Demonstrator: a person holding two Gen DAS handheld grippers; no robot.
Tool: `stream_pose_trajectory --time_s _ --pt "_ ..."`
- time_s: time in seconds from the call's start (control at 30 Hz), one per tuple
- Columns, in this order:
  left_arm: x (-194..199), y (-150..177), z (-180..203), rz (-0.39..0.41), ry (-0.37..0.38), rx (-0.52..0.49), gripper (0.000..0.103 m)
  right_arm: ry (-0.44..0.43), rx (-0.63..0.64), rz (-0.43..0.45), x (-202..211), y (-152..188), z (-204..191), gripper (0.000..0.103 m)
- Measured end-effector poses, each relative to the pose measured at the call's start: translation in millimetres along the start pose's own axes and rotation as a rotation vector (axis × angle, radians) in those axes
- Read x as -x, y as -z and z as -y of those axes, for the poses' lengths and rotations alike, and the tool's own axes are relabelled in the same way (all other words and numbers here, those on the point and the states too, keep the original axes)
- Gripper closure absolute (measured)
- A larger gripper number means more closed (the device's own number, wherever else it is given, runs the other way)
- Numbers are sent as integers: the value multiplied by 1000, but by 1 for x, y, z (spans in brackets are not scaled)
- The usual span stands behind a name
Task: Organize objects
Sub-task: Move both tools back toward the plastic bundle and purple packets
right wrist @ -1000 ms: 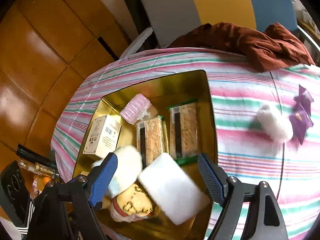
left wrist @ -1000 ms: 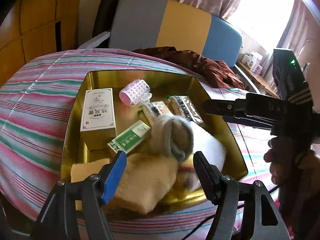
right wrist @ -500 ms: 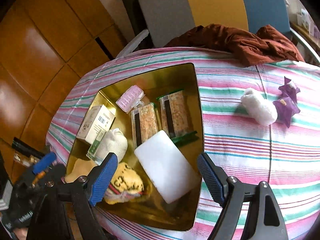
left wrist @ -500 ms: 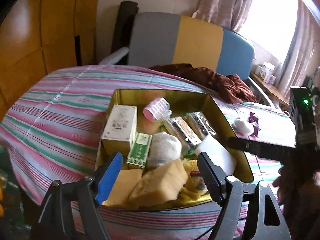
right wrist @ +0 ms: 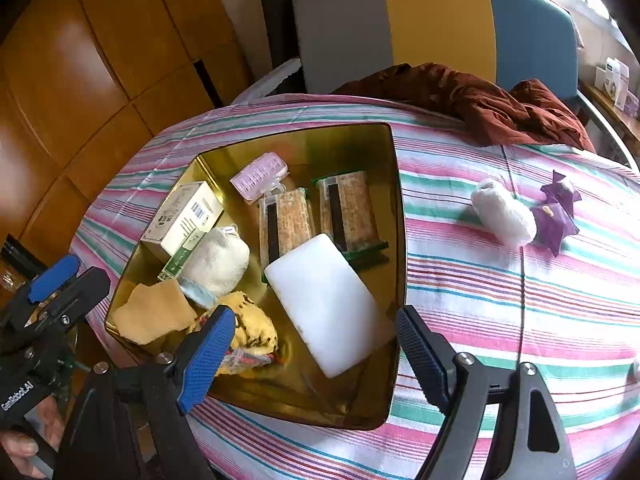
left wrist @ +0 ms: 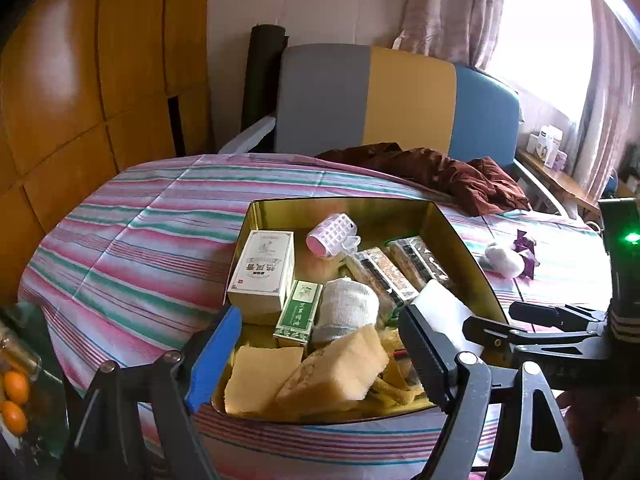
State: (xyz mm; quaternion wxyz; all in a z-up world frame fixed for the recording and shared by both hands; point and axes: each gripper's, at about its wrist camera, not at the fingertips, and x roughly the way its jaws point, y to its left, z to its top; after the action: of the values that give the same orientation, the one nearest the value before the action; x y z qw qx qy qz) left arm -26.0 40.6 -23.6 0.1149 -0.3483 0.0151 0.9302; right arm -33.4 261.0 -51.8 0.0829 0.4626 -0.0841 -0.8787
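Beyond right tool, white roll

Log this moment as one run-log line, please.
left gripper: open, empty, jaws just widened | right gripper: open, empty | gold tray: filled | white roll: outside tray

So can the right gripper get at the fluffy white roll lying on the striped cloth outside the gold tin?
Probably yes. The right gripper is open and empty, and the fluffy white roll lies exposed on the striped cloth, with only the purple paper piece touching its far side.
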Motion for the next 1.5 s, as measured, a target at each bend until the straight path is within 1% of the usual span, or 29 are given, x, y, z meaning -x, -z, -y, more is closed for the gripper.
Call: stream_pose_trajectory --time_s 0.23,0.63,0.87,1.17,1.5 --pt "5 2 10 13 1 -37 21 18 -10 13 6 3 4 19" --pt "4 4 21 3 16 -65 21 39 -24 17 10 7 12 19" --pt "9 -2 32 26 30 -99 21 52 -47 21 15 8 21 19" --pt "11 -7 48 34 55 -141 21 79 -93 22 22 12 42 19" --pt "9 -14 68 40 89 -186 21 137 -155 13 36 16 77 19"
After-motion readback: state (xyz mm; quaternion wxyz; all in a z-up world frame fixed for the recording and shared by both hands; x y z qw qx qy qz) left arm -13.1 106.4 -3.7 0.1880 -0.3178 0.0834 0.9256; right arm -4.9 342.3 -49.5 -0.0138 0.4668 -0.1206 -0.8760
